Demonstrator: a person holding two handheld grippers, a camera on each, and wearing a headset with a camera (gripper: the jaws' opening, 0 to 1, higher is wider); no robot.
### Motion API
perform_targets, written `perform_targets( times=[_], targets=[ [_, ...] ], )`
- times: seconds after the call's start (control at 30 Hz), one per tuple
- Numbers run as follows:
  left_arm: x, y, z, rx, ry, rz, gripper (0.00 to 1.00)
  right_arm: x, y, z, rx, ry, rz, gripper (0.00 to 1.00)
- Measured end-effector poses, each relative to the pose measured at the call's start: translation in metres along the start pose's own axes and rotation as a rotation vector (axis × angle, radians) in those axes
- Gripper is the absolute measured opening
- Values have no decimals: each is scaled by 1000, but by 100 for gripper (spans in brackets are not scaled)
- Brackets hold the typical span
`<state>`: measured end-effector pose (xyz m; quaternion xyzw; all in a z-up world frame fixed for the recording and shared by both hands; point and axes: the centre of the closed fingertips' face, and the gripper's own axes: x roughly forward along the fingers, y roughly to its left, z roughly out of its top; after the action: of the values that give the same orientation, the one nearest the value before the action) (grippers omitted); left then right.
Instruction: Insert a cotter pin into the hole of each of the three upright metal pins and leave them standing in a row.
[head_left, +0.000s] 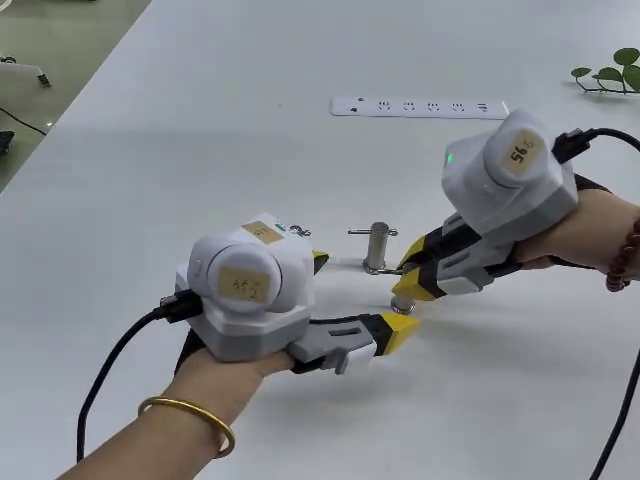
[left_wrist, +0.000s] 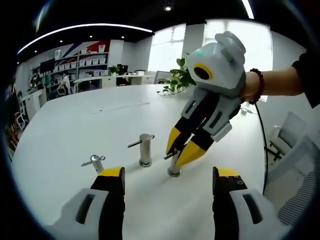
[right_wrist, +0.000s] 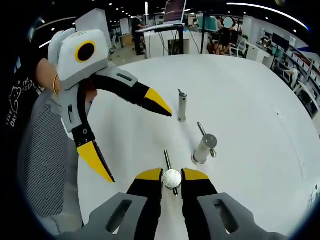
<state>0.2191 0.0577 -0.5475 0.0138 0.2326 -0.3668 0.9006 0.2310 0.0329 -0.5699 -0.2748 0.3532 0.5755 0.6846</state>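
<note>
Left tongs (right_wrist: 134, 142) are wide apart, holding nothing. My right tongs (left_wrist: 179, 154) pinch the cotter pin (right_wrist: 166, 159) in the closest metal pin (right_wrist: 171, 178). Behind stand the middle metal pin (right_wrist: 203, 149) and far metal pin (right_wrist: 182, 106) on the white surface (right_wrist: 240, 100).
</note>
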Motion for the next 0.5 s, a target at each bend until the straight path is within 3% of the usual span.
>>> perform_targets(
  times=[0.5],
  targets=[
    [-22, 0, 5, -13, -28, 3, 88, -1, 2, -3, -27, 7, 17, 8]
  ],
)
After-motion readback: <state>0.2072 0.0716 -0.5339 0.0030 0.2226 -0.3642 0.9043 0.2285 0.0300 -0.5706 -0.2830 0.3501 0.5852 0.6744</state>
